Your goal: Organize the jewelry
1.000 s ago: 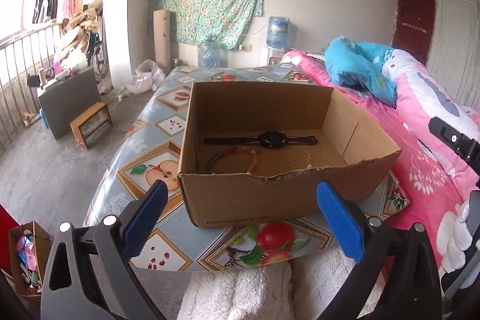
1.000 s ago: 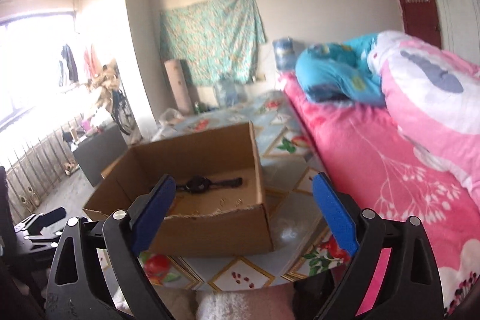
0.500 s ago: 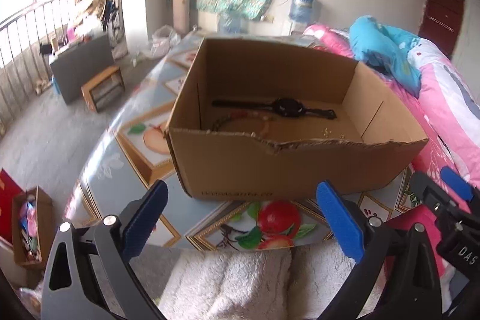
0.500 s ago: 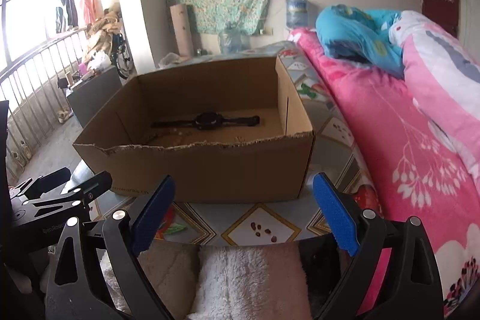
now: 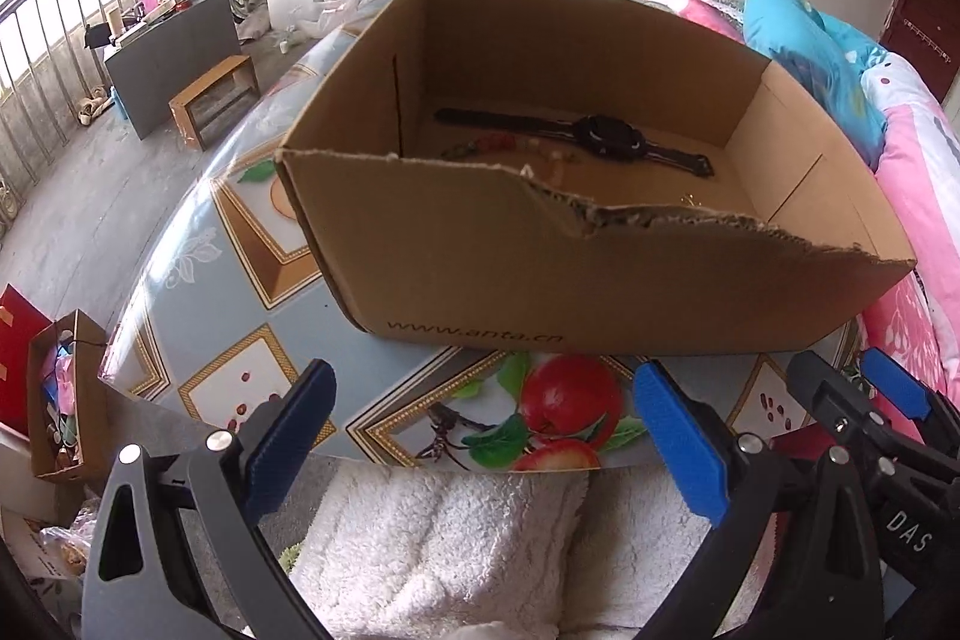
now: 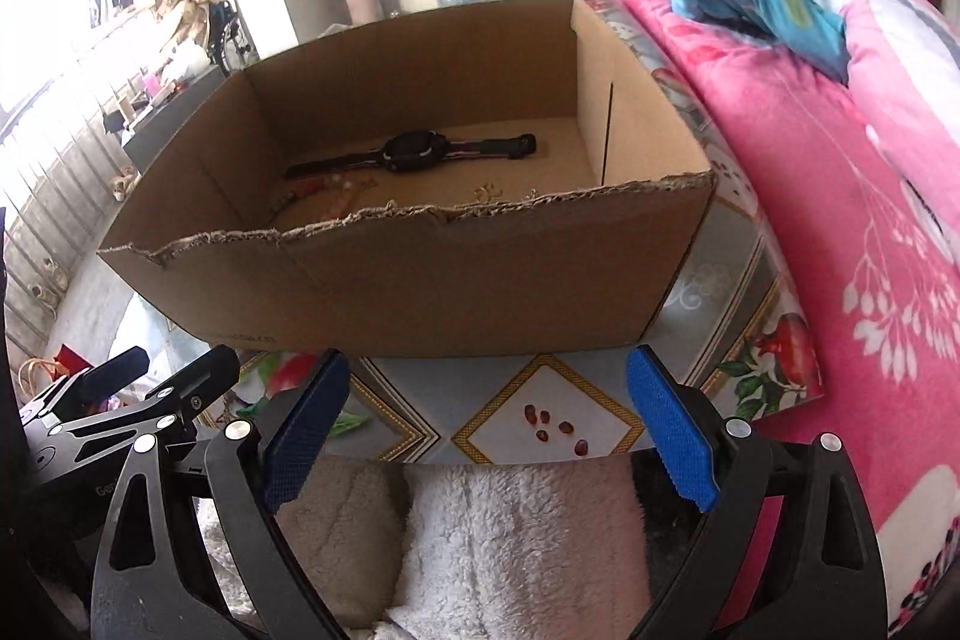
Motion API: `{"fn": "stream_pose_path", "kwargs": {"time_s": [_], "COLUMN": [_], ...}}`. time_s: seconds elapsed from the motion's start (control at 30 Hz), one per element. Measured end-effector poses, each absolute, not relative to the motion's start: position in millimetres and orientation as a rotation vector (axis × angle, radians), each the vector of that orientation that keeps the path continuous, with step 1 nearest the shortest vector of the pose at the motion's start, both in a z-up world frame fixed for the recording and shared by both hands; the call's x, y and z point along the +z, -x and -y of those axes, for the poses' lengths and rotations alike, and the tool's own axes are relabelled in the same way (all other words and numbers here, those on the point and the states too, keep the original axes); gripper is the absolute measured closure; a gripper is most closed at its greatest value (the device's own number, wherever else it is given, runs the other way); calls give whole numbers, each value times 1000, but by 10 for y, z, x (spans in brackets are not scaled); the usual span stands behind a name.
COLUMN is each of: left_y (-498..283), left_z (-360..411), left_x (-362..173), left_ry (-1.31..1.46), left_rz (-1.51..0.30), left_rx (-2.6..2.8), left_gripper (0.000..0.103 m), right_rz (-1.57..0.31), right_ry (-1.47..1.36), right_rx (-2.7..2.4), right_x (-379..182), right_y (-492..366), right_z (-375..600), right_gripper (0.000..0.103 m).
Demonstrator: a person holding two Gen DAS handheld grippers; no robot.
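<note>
Both hand-held grippers are being held low at the near edge of the fruit-patterned blue tablecloth (image 5: 252,388), in front of the open brown cardboard box (image 5: 600,268). The left gripper (image 5: 480,436) is being carried with its blue-padded jaws spread wide and nothing between them; the right gripper (image 6: 489,436) is being carried the same way, wide and empty.

The jewelry is lying on the floor of the box, beyond and above the torn near wall as seen from both grippers. A black wristwatch with its strap laid out flat (image 6: 414,151) is resting toward the back, its long axis running roughly across the box, side to side. Just in front of it, toward the left side, a beaded bracelet of red and pale beads (image 5: 510,145) is partly hidden by the near wall. Small gold-coloured pieces (image 6: 486,191) are lying nearer the front, toward the right; what they are cannot be told.

By judgement, the bracelet is being favoured by the left gripper and the small gold pieces by the right, and either reach would have to be made up and over the near wall.
</note>
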State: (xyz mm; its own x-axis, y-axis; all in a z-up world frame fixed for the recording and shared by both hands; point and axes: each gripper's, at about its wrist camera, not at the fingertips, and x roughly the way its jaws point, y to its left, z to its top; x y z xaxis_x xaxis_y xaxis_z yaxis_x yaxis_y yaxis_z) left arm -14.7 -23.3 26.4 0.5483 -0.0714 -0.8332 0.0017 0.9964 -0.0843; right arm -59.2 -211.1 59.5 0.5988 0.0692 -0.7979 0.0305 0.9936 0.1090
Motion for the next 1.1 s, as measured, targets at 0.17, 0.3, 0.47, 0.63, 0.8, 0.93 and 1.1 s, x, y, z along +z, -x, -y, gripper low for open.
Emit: {"fn": "stream_pose_path", "kwargs": {"time_s": [0.17, 0.3, 0.47, 0.63, 0.8, 0.93, 1.1], "left_y": [111, 91, 73, 70, 73, 71, 67], "left_z": [238, 238, 261, 272, 276, 275, 272], "left_x": [255, 251, 233, 231, 244, 245, 255], "left_ry": [76, 78, 73, 73, 71, 70, 66], "left_rz": [-996, -998, -1002, -1001, -996, -997, -999], "left_rx": [-35, -34, -47, -48, -47, -43, -37], "left_gripper": [6, 6, 6, 6, 6, 6, 6], "right_rz": [-936, -938, -941, -945, -940, -942, -945], "right_ry": [-110, -100, -97, -93, -83, -76, -76], "right_rx": [10, 2, 6, 9, 13, 10, 11], "right_x": [589, 593, 593, 599, 620, 618, 611], "right_y": [593, 573, 526, 512, 507, 506, 509], "right_z": [2126, 2142, 2151, 2144, 2151, 2137, 2118], "right_gripper": [14, 14, 14, 14, 14, 14, 14]}}
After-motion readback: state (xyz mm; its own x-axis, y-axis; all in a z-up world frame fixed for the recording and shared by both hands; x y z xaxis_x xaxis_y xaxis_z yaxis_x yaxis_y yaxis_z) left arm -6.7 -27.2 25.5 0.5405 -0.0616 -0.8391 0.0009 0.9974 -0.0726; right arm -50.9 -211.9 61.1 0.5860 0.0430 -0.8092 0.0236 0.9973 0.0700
